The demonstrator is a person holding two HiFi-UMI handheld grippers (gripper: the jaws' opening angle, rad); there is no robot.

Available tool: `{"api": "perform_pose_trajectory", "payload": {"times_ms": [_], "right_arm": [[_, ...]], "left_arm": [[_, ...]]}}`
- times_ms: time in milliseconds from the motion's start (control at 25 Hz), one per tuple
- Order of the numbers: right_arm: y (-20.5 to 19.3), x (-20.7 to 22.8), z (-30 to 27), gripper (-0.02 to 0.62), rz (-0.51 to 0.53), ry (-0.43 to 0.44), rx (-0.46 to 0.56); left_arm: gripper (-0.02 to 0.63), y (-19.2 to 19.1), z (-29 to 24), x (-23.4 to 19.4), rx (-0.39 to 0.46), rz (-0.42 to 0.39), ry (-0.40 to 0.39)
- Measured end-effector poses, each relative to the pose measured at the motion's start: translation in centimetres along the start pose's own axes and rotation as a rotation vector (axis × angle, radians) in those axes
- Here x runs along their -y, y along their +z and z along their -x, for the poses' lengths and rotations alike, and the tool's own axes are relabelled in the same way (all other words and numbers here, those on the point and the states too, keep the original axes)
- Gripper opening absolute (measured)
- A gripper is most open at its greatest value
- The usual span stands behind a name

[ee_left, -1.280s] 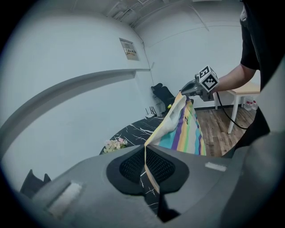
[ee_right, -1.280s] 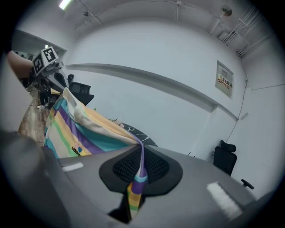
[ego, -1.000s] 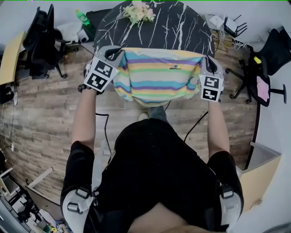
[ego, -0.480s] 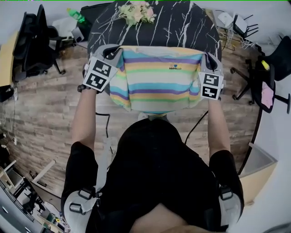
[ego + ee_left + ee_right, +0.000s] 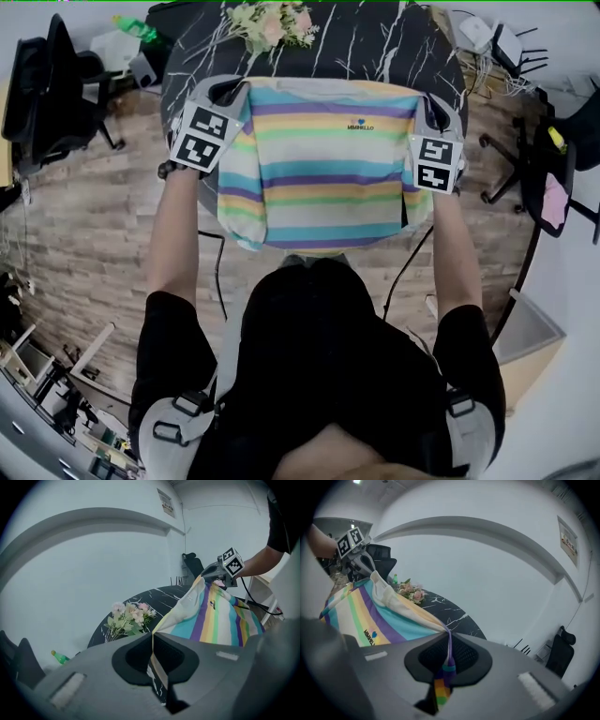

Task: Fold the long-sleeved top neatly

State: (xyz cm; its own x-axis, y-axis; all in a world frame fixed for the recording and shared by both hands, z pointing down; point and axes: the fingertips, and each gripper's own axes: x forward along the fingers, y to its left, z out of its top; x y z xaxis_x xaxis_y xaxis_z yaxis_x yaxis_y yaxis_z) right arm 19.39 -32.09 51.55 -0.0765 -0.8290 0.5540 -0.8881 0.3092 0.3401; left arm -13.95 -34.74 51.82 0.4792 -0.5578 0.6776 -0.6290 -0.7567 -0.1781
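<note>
**Striped top held spread between two clamped grippers**

Head view: the pastel-striped long-sleeved top (image 5: 319,169) hangs flat and wide in front of the person, at 12 o'clock from their body. Its upper edge lies over the near rim of the round black marble-patterned table (image 5: 375,42). The left gripper (image 5: 232,92) pinches the top's upper corner at 10 o'clock, and the right gripper (image 5: 433,111) pinches the opposite corner at 2 o'clock. A bunch of pale pink and white flowers (image 5: 272,23) lies on the table at 12 o'clock from the top. A green plastic bottle (image 5: 131,28) and a black office chair (image 5: 47,84) sit out at 10 o'clock, the chair on the wood-plank floor (image 5: 84,234).

Left gripper view: the jaws are pressed together on a thin cream-yellow edge of the fabric. The cloth runs taut toward 1 o'clock, up to the other gripper. The flowers show at 10 o'clock from the jaws.

Right gripper view: the jaws are clamped on a bunched purple and rainbow-striped fold. The cloth stretches away toward 10 o'clock to the left gripper.
</note>
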Motion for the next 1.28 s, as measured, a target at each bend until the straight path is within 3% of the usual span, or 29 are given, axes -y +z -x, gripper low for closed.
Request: {"api": "perform_pose_trajectory", "payload": {"times_ms": [240, 640, 760, 800, 880, 960, 1280], "right_arm": [[-0.9, 0.0, -3.8, 0.015, 0.025, 0.038, -0.026], [-0.7, 2.0, -8.7, 0.015, 0.033, 0.048, -0.044], [-1.2, 2.1, -9.8, 0.017, 0.027, 0.061, -0.071], [-1.6, 1.9, -10.1, 0.029, 0.023, 0.074, -0.086], [-2.2, 1.4, -10.6, 0.119, 0.004, 0.114, -0.114], [-2.6, 0.9, -10.7, 0.17, -0.007, 0.144, -0.126], [-1.9, -1.4, -9.6, 0.192, 0.027, 0.174, -0.109]], "left_arm": [[0.015, -1.2, -3.2, -1.3, -0.036, 0.02, 0.015], [0.015, 0.5, -7.4, -3.6, -0.064, 0.008, 0.032], [0.035, -0.1, -9.0, -3.7, -0.116, 0.019, 0.021], [0.071, -0.6, -9.4, -3.8, -0.137, 0.036, 0.016], [0.145, -1.5, -9.7, -3.7, -0.16, 0.075, 0.013], [0.147, -2.2, -9.4, -3.5, -0.159, 0.1, 0.02], [0.147, -6.5, -6.1, -1.5, -0.161, 0.205, 0.028]]}}
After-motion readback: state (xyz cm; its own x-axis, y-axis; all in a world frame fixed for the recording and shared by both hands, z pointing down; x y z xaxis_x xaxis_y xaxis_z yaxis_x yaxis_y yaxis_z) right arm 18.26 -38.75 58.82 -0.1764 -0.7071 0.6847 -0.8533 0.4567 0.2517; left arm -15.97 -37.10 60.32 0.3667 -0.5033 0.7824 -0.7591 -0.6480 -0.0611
